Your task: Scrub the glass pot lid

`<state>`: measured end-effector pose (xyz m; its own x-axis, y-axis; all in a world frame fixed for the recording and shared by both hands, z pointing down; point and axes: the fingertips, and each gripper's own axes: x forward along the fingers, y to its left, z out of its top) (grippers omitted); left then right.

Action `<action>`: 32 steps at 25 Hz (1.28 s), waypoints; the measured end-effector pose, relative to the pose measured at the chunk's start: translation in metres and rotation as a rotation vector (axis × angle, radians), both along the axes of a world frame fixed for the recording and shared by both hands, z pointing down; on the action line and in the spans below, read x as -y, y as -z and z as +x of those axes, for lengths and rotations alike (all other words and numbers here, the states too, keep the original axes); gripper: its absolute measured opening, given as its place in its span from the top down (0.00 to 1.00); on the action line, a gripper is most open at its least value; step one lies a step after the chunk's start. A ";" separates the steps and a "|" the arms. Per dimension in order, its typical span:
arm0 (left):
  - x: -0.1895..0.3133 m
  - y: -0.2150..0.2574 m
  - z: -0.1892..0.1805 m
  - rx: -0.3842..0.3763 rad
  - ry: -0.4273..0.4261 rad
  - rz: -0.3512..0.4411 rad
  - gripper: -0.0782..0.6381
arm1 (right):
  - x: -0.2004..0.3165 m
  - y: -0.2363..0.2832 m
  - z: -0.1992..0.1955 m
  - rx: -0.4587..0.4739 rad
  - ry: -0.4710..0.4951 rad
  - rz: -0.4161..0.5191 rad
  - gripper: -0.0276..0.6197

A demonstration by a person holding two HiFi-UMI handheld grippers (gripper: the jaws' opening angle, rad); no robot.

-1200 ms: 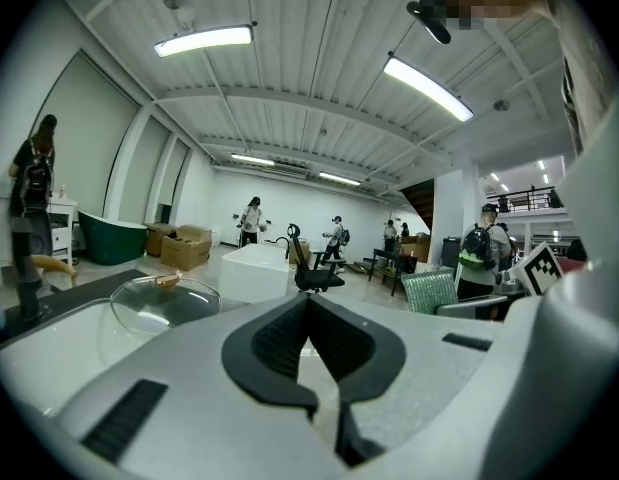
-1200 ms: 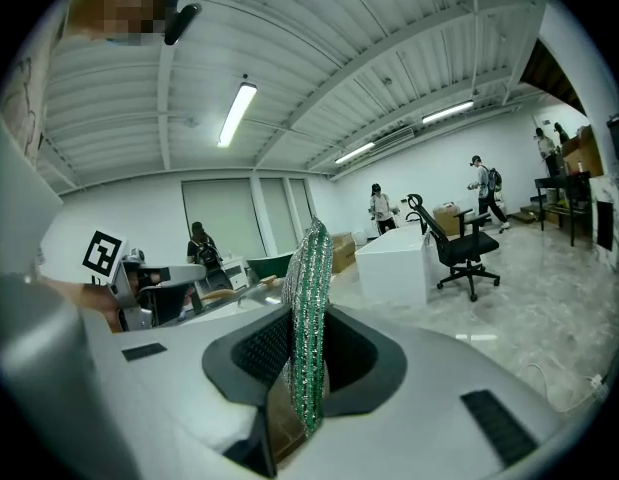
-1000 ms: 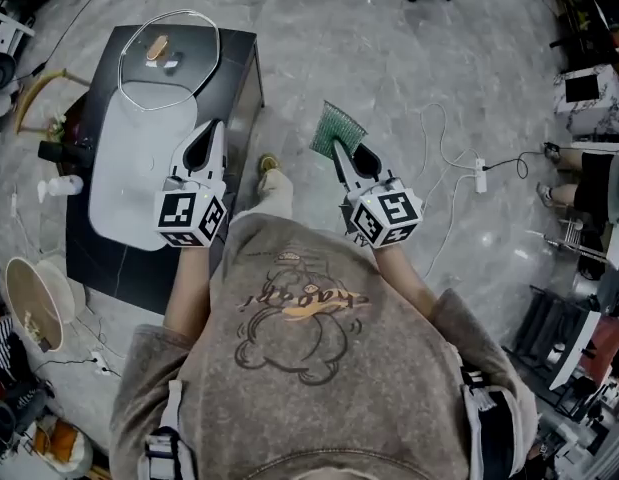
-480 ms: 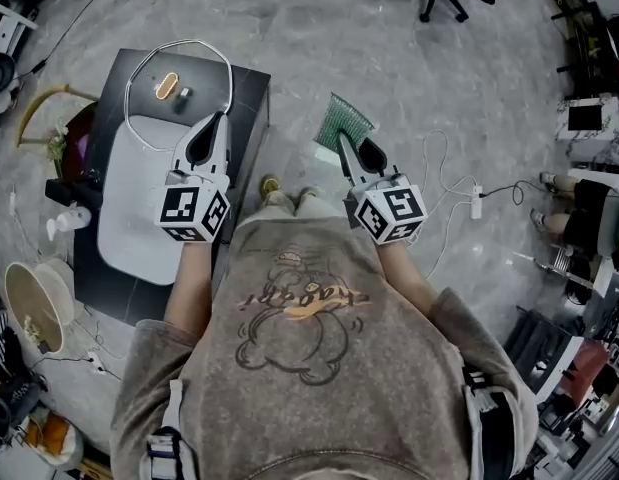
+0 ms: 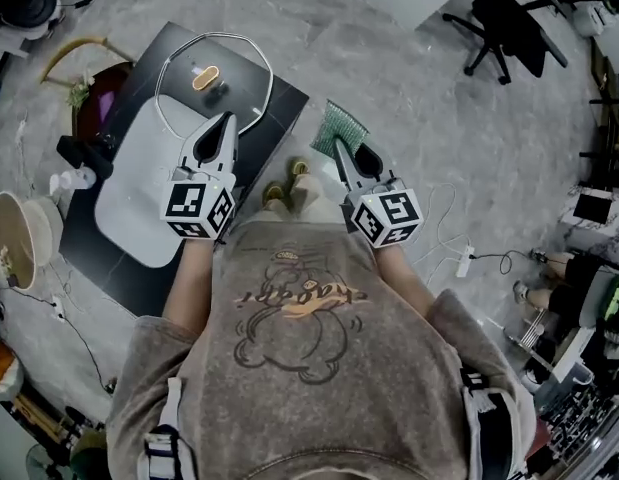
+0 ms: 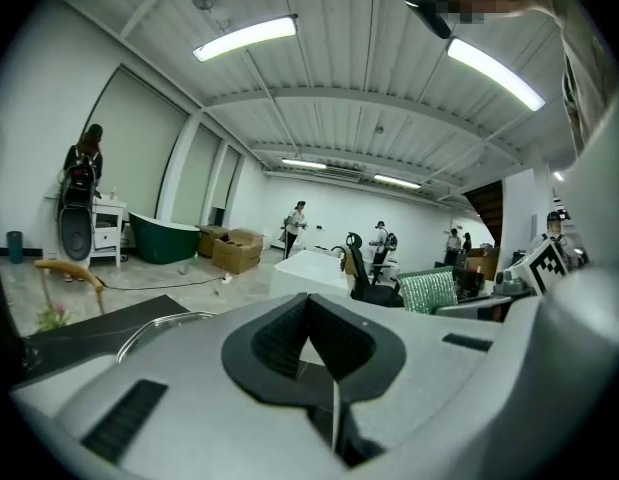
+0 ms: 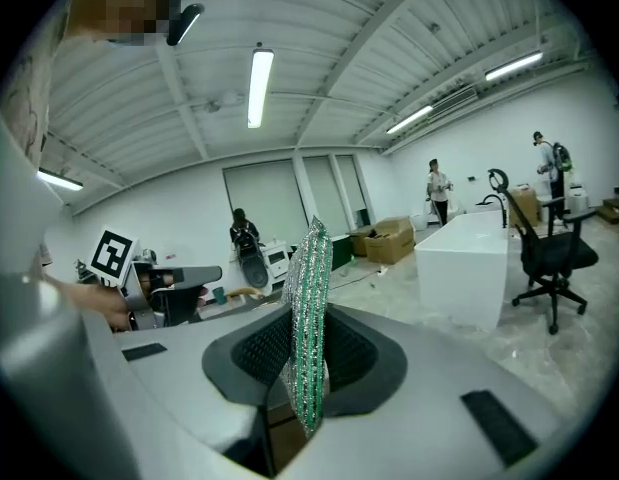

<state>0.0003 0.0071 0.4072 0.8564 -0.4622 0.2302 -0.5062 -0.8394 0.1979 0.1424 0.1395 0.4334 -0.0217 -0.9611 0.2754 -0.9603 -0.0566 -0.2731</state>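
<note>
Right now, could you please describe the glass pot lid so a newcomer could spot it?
Find the black table on the left. At its far end lies the glass pot lid: the only clear disc, metal-rimmed, with a tan knob.

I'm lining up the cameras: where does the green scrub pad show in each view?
Head view: green scrub pad upper middle, at the right gripper's tip.
Left gripper view: right of centre, beyond the jaws.
Right gripper view: centre, clamped between the jaws.
Shared landmark: the black office chair.
</note>
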 end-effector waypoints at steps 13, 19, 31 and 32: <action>0.046 -0.007 -0.040 0.055 0.344 0.008 0.88 | 0.121 -0.011 -0.015 0.001 0.440 -0.029 0.82; 0.058 -0.022 -0.058 0.067 0.453 -0.017 0.88 | 0.160 -0.019 -0.031 -0.019 0.594 -0.042 0.82; 0.111 -0.071 -0.031 0.186 0.163 -0.091 0.52 | 0.200 -0.039 -0.031 -0.037 0.607 -0.093 0.82; 0.118 -0.078 -0.030 0.209 0.153 -0.089 0.52 | 0.203 -0.040 -0.031 -0.034 0.604 -0.095 0.82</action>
